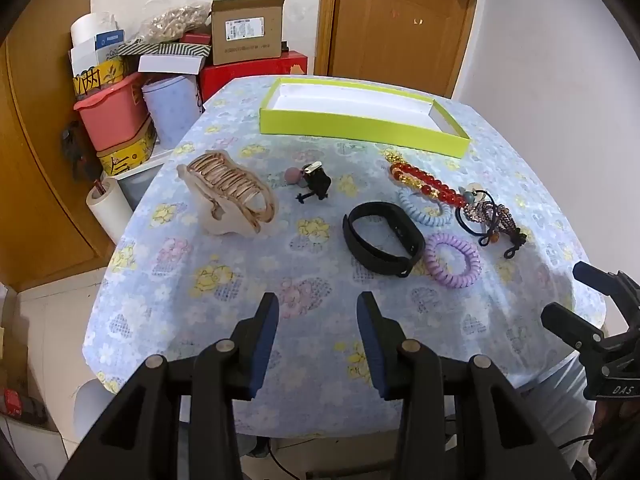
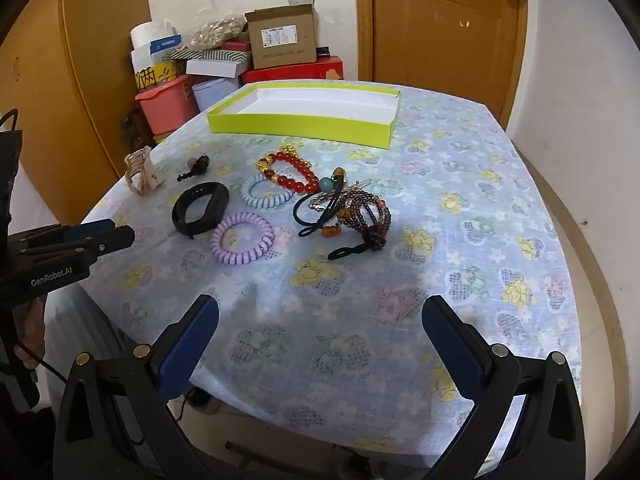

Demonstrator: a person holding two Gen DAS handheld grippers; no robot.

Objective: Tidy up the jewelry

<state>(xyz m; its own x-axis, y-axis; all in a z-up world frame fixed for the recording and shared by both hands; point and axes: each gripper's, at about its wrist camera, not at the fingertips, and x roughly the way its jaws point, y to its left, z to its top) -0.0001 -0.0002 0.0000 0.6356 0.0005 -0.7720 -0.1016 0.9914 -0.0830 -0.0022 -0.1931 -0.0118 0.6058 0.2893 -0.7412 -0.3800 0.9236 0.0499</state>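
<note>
Dark bead bracelet (image 2: 366, 210) plain in right view, right tongs (image 2: 320, 316) spread

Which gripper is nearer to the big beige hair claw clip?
Left. The left gripper hovers open over the near table edge, the beige hair claw clip just ahead-left. The right gripper is open, farther right; the clip lies far left.

A table (image 2: 460, 240) under a blue floral cloth carries everything. At twelve o'clock sits a lime-green tray (image 2: 304, 122); at nine to ten o'clock a beige hair claw (image 2: 140, 174) and small black clip (image 2: 196, 168). Around the centre cluster a black band (image 2: 200, 208), purple coil tie (image 2: 242, 238), blue coil tie (image 2: 266, 196), red bead bracelet (image 2: 294, 172) and dark bead strands (image 2: 364, 216).
</note>
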